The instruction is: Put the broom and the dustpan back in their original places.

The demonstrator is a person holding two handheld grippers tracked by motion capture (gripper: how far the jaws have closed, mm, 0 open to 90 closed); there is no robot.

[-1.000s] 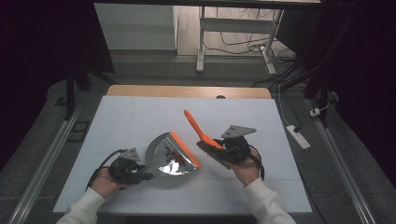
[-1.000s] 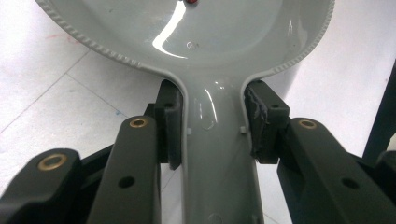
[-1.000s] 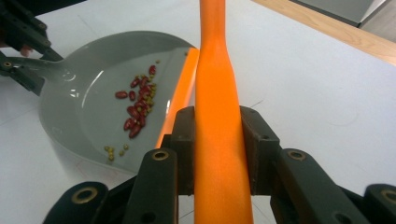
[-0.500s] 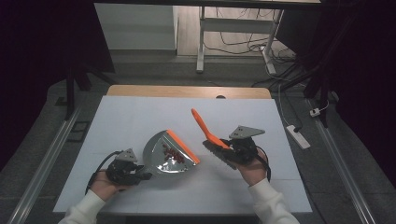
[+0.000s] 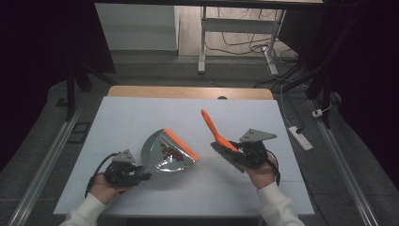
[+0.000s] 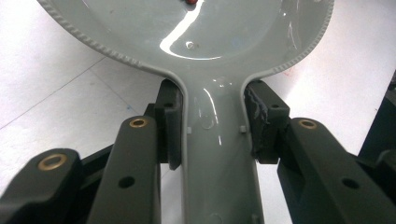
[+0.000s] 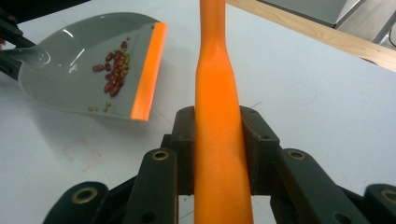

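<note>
1. High view: a grey dustpan (image 5: 164, 153) holding red beans (image 5: 172, 152) is gripped by its handle in the clamped left gripper (image 5: 141, 176), near centre-left on the table (image 5: 141, 113).
2. An orange brush (image 5: 217, 136) is clamped in the right gripper (image 5: 237, 153), just right of the dustpan.

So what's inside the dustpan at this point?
A small heap of reddish-brown and a few yellowish beans lies in the dustpan, just behind its orange lip. The rest of the pan is bare and shiny. Anything beneath the heap is covered.
</note>
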